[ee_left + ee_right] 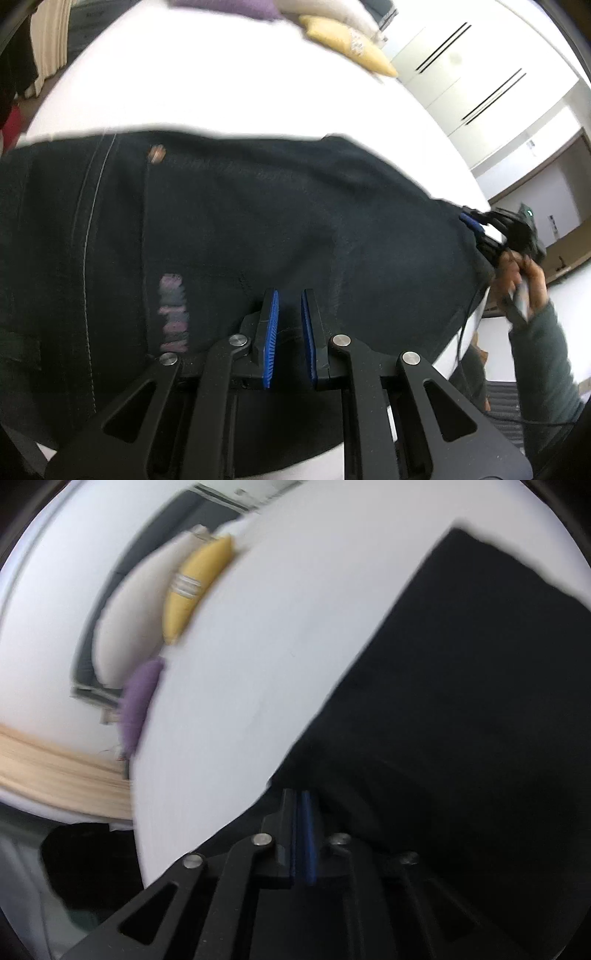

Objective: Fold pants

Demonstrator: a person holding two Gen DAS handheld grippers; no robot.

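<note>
We see two grippers and one pair of pants. The left gripper (290, 301) has its two blue pads (271, 332) drawn close, with a narrow gap between them; dark cloth shows in that gap, but we cannot tell whether the pads pinch it. The right gripper (298, 797) has its pads almost together at the edge of the cloth; the blur hides whether anything is caught. In the left wrist view, the right gripper also appears at the far right corner of the cloth, carried by a hand (524, 277) in a green sleeve (550, 354).

The pants (258, 229) lie spread on a white bed (207, 85), filling the near part of it. We count one copper button (156, 154) and one pink label (173, 314) on them.

At the far end of the bed we count three pillows: one yellow pillow (195, 587), one purple pillow (138, 701), and one cream pillow (129, 620). White cabinet doors (465, 74) stand beyond the bed.
</note>
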